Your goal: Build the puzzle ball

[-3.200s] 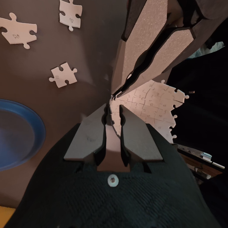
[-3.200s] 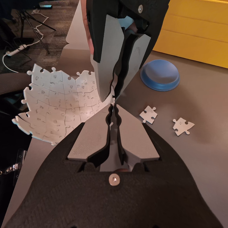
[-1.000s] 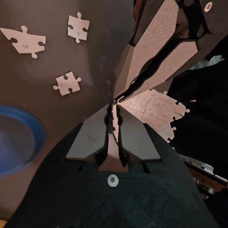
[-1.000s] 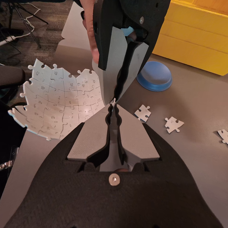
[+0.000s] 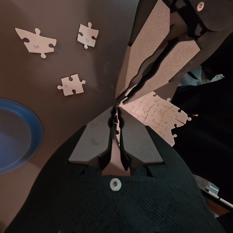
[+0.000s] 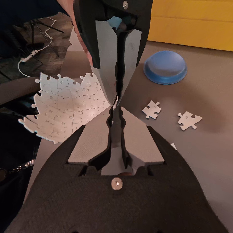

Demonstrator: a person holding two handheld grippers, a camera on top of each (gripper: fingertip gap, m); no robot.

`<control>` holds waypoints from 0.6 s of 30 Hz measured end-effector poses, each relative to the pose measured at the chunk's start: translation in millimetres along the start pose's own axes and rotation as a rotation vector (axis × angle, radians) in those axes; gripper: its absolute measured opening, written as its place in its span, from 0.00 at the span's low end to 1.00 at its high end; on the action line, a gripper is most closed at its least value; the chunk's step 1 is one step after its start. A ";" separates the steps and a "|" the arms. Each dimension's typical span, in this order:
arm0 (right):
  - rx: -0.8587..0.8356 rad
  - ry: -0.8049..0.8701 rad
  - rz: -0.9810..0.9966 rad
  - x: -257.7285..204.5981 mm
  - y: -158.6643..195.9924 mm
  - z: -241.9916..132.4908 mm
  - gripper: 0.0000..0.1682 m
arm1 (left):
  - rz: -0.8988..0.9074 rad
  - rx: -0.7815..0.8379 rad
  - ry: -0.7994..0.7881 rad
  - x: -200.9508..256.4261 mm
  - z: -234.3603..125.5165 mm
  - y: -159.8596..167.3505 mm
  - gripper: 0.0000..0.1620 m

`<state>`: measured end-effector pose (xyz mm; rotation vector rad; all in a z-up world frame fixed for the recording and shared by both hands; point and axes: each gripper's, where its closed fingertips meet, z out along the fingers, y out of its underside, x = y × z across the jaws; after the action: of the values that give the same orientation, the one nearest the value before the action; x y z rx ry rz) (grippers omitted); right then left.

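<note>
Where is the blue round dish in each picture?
Left wrist view: the blue dish sits at the left edge, partly cut off.
Right wrist view: the same dish sits upper right on the table, whole.
Shared landmark: the nearly square loose puzzle piece lies near it in both.

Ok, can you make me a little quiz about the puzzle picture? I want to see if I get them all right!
1. True or false: the puzzle shell is already a closed, finished ball.
2. What colour is the round dish on the table? A red, B blue, C green.
3. In the left wrist view, how many loose pieces lie flat on the table?

Key: 1 false, it is an open curved shell with a jagged rim. 2 B. 3 three.
</note>
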<state>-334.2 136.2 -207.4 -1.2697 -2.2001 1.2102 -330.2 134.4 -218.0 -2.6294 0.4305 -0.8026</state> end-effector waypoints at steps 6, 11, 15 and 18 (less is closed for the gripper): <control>-0.080 -0.050 -0.021 -2.7 2.7 -2.8 0.04 | 0.024 -0.014 -0.052 2.8 0.7 -1.8 0.01; -0.183 -0.100 -0.068 -7.4 6.7 -1.1 0.06 | 0.061 -0.036 -0.125 6.9 -0.6 -2.2 0.01; -0.281 -0.141 -0.101 -9.9 16.0 2.7 0.08 | 0.083 -0.036 -0.165 9.4 -1.4 -3.5 0.01; -0.309 -0.158 -0.122 -11.5 15.6 3.6 0.06 | 0.087 -0.038 -0.190 8.8 -1.7 -2.6 0.01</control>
<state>-321.6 128.7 -220.5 -1.1608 -2.6184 0.9815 -323.7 132.9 -211.3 -2.6702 0.5075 -0.5168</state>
